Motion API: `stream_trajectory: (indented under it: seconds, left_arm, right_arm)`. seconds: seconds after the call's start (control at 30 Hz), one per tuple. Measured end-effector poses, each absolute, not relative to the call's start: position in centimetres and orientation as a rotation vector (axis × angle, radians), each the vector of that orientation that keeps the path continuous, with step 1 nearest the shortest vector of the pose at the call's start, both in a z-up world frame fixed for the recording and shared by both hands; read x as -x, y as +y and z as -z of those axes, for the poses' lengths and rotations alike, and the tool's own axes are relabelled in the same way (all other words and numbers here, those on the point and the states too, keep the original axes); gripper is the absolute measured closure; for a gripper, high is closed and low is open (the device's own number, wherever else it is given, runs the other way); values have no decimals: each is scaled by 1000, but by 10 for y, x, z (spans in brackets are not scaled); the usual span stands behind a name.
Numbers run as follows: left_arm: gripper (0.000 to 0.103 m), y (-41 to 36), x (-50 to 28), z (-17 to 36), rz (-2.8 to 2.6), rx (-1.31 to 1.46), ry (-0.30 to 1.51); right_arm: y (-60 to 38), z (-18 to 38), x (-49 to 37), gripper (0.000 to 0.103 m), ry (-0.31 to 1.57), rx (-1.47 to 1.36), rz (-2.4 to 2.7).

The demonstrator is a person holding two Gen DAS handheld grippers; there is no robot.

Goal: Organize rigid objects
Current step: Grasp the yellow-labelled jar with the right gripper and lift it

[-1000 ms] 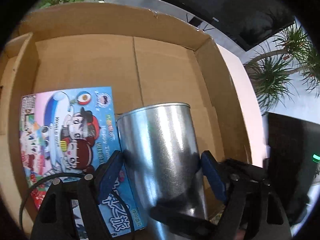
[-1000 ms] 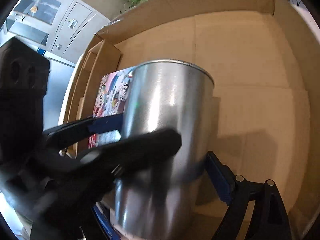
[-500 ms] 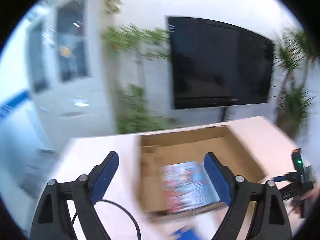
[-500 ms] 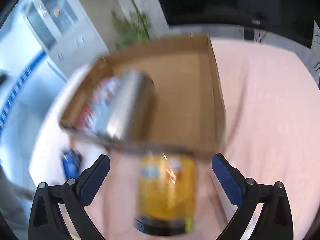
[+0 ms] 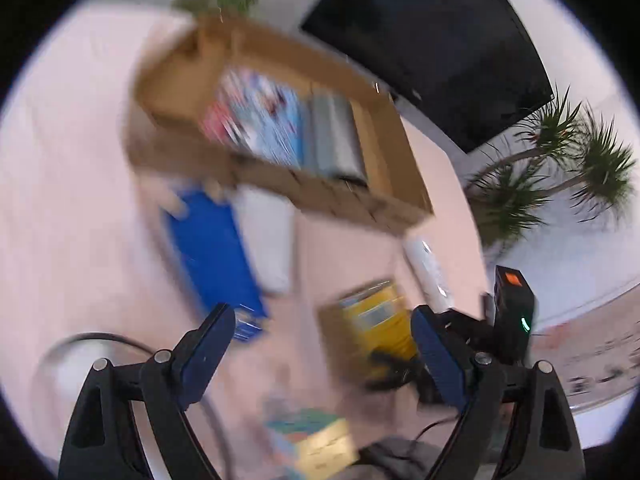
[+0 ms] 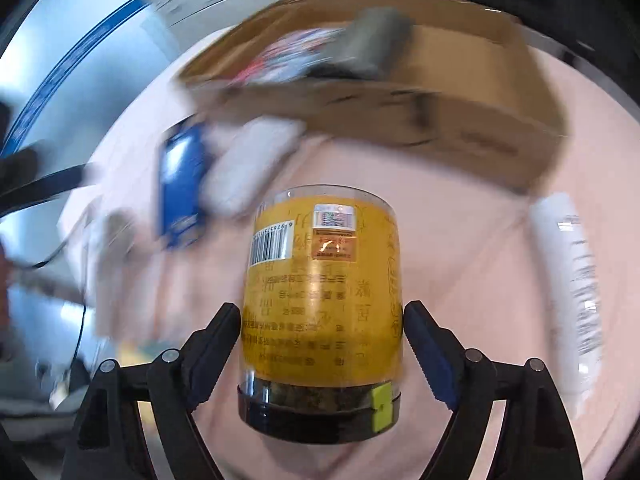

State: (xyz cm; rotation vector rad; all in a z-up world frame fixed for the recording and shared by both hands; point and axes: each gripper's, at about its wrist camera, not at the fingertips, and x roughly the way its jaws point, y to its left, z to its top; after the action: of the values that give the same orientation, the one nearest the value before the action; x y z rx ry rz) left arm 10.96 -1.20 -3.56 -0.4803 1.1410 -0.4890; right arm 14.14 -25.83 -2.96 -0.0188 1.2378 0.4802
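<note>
Closing around a yellow jar [image 6: 322,304] lying on the pink surface [image 6: 472,264], the right hand-held gripper [image 6: 322,344] has a pad near each side, contact unclear. Released and empty, the left hand-held gripper [image 5: 320,354] hangs over the surface. Farther off lie a blue box [image 6: 180,184] and white tube [image 6: 568,292]; beyond, a cardboard box [image 6: 460,136] holds a metal can [image 6: 372,44].

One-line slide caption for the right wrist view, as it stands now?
Right gripper closing around a yellow jar lying on the pink table, cardboard box beyond.
</note>
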Motion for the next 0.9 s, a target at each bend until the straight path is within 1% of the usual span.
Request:
stream_trajectory:
  seconds: [0.07, 0.1, 0.13, 0.17, 0.27, 0.37, 0.47, 0.53, 0.63, 0.67, 0.83, 0.9]
  left_arm:
    - [15, -30, -118, 53, 541, 504, 1213]
    - [15, -36, -119, 59, 556, 504, 1231]
    - [15, -44, -120, 64, 573, 498, 1250]
    - [15, -48, -119, 69, 585, 493, 1263]
    - [15, -63, -124, 91, 615, 493, 1343]
    - [15, -68, -130, 114, 586, 504, 1425]
    - [18, -70, -129, 124, 567, 517, 1443]
    - [20, -69, -133, 124, 541, 534, 1438]
    - [24, -71, -140, 99, 549, 497, 1360]
    - [25, -75, -145, 82, 555, 465, 1317]
    - [26, -121, -191, -19, 626, 242, 1041]
    - [26, -139, -215, -47, 647, 180, 980]
  right_arm:
    - [-254, 20, -133, 17, 1230, -26, -580]
    - [-259, 16, -133, 15, 1226, -72, -604]
    - [-271, 14, -136, 11, 1238, -137, -610]
    - [-280, 17, -140, 10, 1260, -195, -602]
    - [-292, 35, -151, 12, 1337, -275, -593]
    - [-273, 44, -155, 15, 1376, -300, -694]
    - [-246, 52, -155, 19, 1416, -265, -769]
    - [-231, 60, -153, 17, 1421, -227, -766]
    - [-231, 49, -154, 18, 1386, -215, -739]
    - [-234, 40, -155, 18, 1361, -212, -732]
    - [-260, -35, -185, 18, 1125, -194, -652]
    - [-278, -65, -207, 18, 1039, -200, -623]
